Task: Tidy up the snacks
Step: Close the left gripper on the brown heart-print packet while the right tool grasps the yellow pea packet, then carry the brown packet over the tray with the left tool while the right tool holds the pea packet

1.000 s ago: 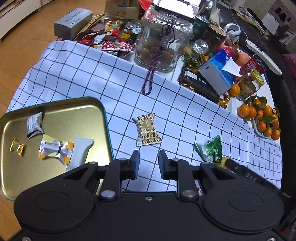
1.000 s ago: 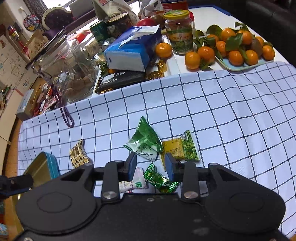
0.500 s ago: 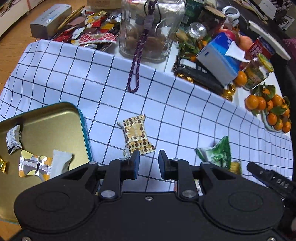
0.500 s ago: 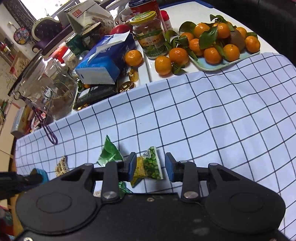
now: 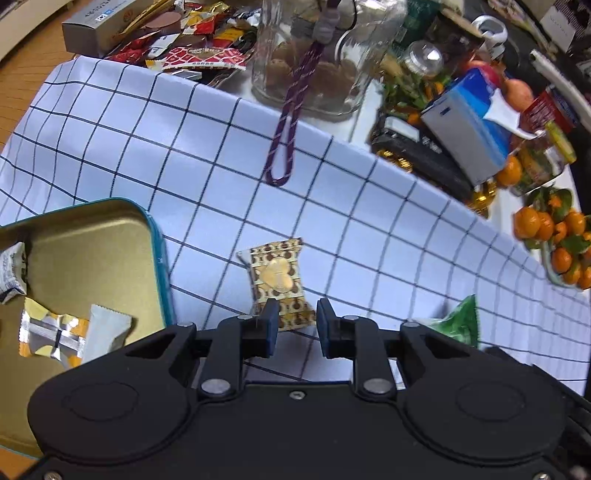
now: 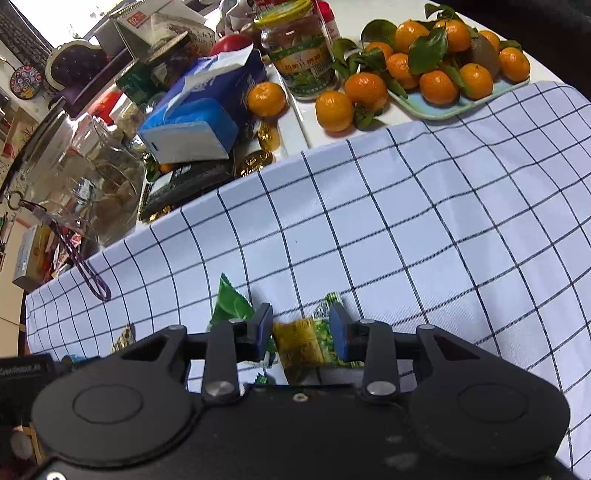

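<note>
A gold-and-brown patterned candy [image 5: 277, 275] lies on the checked cloth [image 5: 369, 229]. My left gripper [image 5: 295, 321] stands open over it, with the candy's near end between the fingertips. Left of it sits a gold tin [image 5: 160, 258] with a teal rim, holding several wrapped snacks [image 5: 55, 338]. In the right wrist view a yellow-green pea packet [image 6: 304, 339] lies between the fingers of my right gripper [image 6: 301, 325], whose jaws are opening. A green packet [image 6: 231, 306] lies just outside the left finger. The gold candy [image 6: 123, 338] shows at far left.
Beyond the cloth stand a glass jar [image 5: 314, 70] with a purple cord [image 5: 284, 147], a blue tissue box [image 6: 199, 110], a lidded jar [image 6: 303, 55] and a plate of tangerines [image 6: 443, 107]. Loose wrappers [image 5: 199, 48] and a grey box [image 5: 99, 26] lie far left.
My left gripper has come down and forward onto the gold candy, and the tin slid left in view. My right gripper moved over the pea packet and its jaws widened a little.
</note>
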Tool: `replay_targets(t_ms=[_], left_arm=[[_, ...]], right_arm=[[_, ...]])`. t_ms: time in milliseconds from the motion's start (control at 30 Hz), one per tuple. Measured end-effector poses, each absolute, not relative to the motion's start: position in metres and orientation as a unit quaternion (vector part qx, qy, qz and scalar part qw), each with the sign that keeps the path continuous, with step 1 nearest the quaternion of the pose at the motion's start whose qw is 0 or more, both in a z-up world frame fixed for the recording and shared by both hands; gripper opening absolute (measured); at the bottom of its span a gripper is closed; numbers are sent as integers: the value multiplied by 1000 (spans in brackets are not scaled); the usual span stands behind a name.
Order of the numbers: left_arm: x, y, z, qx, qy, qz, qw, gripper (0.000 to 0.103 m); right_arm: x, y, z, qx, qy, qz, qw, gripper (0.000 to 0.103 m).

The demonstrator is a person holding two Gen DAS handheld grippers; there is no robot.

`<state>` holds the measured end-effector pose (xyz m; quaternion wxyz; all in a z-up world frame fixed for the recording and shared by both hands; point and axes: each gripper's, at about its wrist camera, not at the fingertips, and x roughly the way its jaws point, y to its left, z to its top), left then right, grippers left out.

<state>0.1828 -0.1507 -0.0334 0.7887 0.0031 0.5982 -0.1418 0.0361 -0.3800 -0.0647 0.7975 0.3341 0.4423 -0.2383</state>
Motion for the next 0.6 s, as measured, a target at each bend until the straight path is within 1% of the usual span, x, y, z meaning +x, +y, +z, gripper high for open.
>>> replay_targets(t_ms=[200, 400, 467, 500, 533, 600], left_arm=[[187, -142, -40, 8, 593, -113, 797, 32], [197, -144, -50, -21, 597, -112, 794, 33], [200, -147, -55, -30, 601, -109, 791, 35], [200, -148, -55, -29, 599, -107, 793, 41], [201, -150, -56, -28, 596, -107, 796, 43], [202, -154, -59, -25, 598, -107, 794, 43]], right_arm=[[32, -382, -67, 328, 466, -233, 788, 38], [23, -391, -61, 363, 456, -227, 780, 38], [20, -393, -55, 361, 448, -230, 785, 38], [19, -395, -52, 360, 443, -233, 787, 38], [19, -396, -50, 360, 439, -234, 789, 38], [17, -400, -47, 362, 432, -237, 791, 38]])
